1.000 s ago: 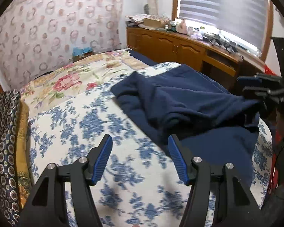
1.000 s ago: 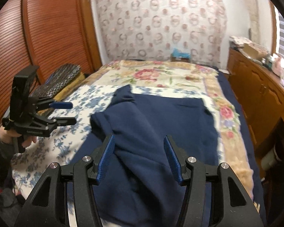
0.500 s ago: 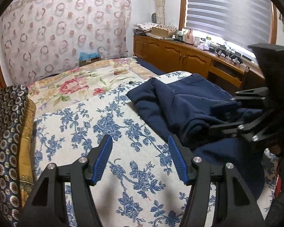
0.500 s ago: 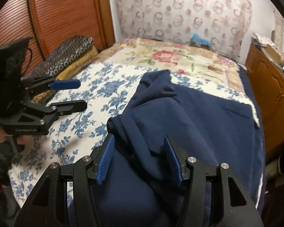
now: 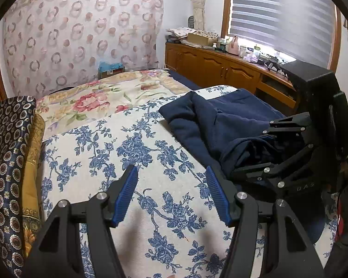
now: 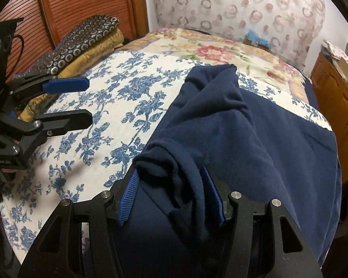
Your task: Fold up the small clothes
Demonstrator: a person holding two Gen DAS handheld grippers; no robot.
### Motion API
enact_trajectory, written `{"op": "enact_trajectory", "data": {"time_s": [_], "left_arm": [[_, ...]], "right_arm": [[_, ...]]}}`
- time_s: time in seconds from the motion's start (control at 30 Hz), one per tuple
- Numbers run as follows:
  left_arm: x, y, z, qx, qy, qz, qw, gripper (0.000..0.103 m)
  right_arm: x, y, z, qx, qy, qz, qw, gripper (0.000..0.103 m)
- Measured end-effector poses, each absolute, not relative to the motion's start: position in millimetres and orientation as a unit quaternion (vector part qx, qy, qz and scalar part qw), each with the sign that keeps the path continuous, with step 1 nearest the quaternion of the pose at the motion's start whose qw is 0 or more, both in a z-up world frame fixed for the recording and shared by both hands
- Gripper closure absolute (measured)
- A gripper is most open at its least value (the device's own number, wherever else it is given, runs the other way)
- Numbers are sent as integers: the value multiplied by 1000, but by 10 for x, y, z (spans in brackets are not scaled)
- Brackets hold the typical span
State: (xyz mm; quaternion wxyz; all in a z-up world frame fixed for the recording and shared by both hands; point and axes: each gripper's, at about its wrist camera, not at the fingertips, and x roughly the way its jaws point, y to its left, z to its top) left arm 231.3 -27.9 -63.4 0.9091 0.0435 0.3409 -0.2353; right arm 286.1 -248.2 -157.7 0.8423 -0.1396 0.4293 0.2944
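Bed (image 5: 99, 153) is the landmark: white quilt with blue flowers at the near end, a rose-print spread (image 5: 97, 97) at the far end by the patterned curtain (image 5: 81, 34).

Navy garment (image 6: 262, 139) lies on the bed's right half, the side toward the wooden cabinet (image 5: 215, 67). Partly folded; a bunched ridge runs lengthwise, its far tip near the rose-print spread. Its near end is rumpled into a thick roll.

Right gripper (image 6: 171, 197): over the bed's near right corner. The rolled near end of the garment sits between its blue pads (image 6: 127, 194), cloth bulging over both. Jaws are set fairly wide with fabric filling the gap; whether they are actually pinching it cannot be told. In the left view the gripper (image 5: 255, 155) shows side-on with cloth between its fingers, tips hidden in the folds.

Left gripper (image 5: 171, 201): above bare quilt on the bed's near left part, just left of the garment's edge. Jaws wide apart, nothing between them. Not touching the cloth. From the right view it (image 6: 78, 102) hangs over the quilt, well apart from the garment.

Stack of folded fabrics (image 6: 81, 44), dark ring-print over gold, lies along the bed's left edge beside the slatted wooden door (image 6: 81, 2).
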Motion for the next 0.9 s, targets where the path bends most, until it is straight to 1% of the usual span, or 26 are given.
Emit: {"op": "enact_trajectory", "data": {"time_s": [0.03, 0.07, 0.13, 0.17, 0.37, 0.5, 0.7, 0.73, 0.77, 0.9], "left_arm": [[2315, -275, -639, 42, 342, -236, 909, 42], [2317, -272, -643, 41, 342, -236, 909, 42], [2320, -272, -654, 41, 343, -237, 908, 42], [2321, -274, -661, 41, 344, -237, 908, 43], [2339, -287, -684, 39, 347, -239, 906, 42], [2339, -298, -694, 40, 347, -241, 906, 42], [2329, -314, -707, 41, 345, -243, 906, 42], [2328, -316, -708, 42, 345, -243, 906, 42], [2329, -316, -711, 43, 345, -242, 906, 42], [2334, -319, -725, 44, 347, -241, 905, 42]], "right_arm": [[2863, -2489, -1573, -136, 430, 296, 842, 59], [2865, -2507, -1557, -128, 428, 301, 842, 78], [2864, -2528, -1525, -124, 426, 304, 843, 94], [2861, -2560, -1484, -120, 420, 302, 847, 96], [2923, -2918, -1060, -74, 376, 282, 880, 97], [3170, -3295, -802, -65, 363, 237, 899, 97], [3661, -3739, -773, -69, 375, 160, 911, 97], [3749, -3803, -810, -68, 381, 141, 911, 95], [3815, -3858, -844, -69, 387, 124, 911, 86], [3860, -4033, -878, -56, 390, 91, 915, 74]]}}
